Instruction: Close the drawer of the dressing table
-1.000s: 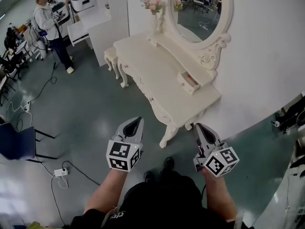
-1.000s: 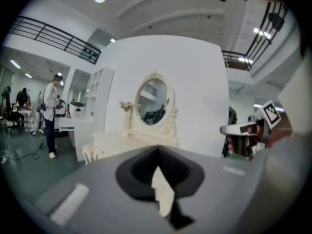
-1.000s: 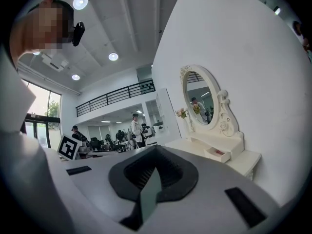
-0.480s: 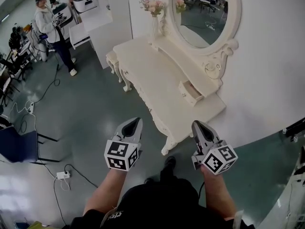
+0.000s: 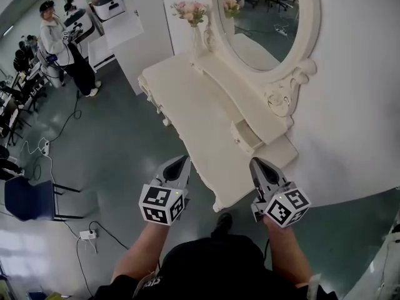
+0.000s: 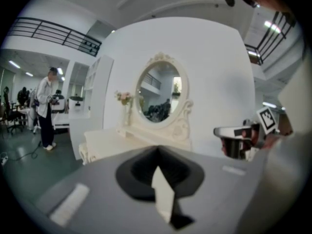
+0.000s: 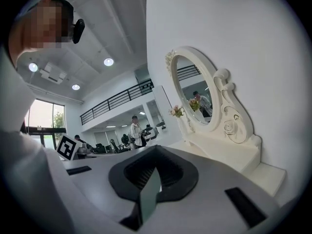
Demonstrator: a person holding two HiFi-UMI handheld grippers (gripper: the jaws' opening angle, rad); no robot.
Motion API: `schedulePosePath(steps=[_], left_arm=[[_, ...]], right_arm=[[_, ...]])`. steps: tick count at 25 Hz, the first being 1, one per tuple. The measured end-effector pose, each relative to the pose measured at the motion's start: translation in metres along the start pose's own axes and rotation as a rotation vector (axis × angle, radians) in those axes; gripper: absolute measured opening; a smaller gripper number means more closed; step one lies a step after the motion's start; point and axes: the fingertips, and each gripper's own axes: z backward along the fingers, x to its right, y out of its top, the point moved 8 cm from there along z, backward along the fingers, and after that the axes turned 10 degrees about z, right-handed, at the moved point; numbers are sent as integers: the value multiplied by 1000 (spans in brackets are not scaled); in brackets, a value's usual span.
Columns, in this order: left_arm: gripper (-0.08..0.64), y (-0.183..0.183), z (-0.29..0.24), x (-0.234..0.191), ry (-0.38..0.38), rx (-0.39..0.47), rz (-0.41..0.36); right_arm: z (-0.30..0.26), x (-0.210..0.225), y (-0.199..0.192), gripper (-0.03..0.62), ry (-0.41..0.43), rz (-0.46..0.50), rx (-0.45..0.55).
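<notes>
Your left gripper (image 5: 180, 162) has its fingers (image 6: 163, 195) pressed together, with nothing between them. Your right gripper (image 5: 255, 164) reads the same: fingers (image 7: 148, 199) pressed together, empty.

You hold both out ahead of you, pointing toward the white desk (image 5: 187, 105). The left one shows over the floor just off the desk's front edge. The right one shows at the edge of the desk's near end. Neither touches the desk.

The drawer (image 5: 242, 136) stands pulled out of the low raised tier that runs along the desk's back edge. It sits below the oval mirror (image 5: 269, 11), toward the near end, apart from both grippers and nearer the right one.

A vase of flowers (image 5: 196, 37) stands at the far end of the back edge. A person (image 5: 59, 42) stands on the floor beyond the desk's far end.
</notes>
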Motion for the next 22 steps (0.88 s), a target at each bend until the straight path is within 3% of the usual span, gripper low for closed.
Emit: schedulePosePath(steps=[11,22], left_arm=[[8,0,-61,13,-5,-28,70],[9,9,-95,-18,-87,-84,20]], right_arm=[[-24,47,-10,-6,49,-14,-88],[-60,52,0,-6,-24,6,-112]])
